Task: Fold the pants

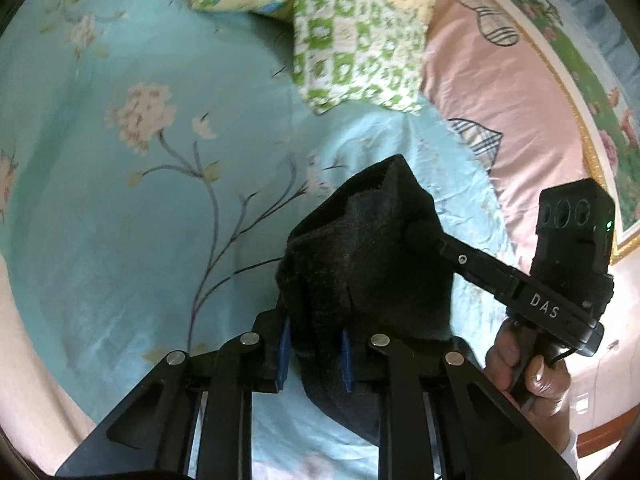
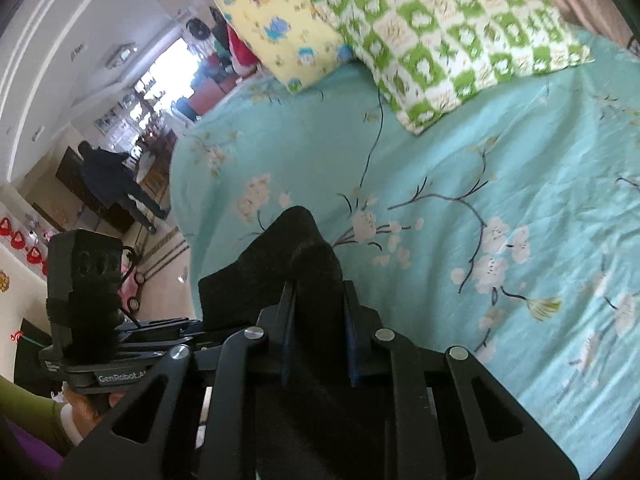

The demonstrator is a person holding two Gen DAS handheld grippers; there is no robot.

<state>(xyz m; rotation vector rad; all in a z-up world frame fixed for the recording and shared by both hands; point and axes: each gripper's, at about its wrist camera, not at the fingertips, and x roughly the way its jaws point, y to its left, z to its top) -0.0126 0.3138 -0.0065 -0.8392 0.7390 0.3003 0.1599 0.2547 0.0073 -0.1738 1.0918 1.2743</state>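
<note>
Both grippers pinched shut on one bunched edge of the dark pants, lifted just above the teal bedsheet.

Left gripper and right gripper clamped on cloth: best kept level, taut, apart, clear of the green pillow.

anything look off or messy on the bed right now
Nothing is spilled or damaged. The black pants are bunched up, pinched in both the left gripper and the right gripper, not spread flat. Two pillows lie askew, overlapping, on the teal floral sheet.
</note>
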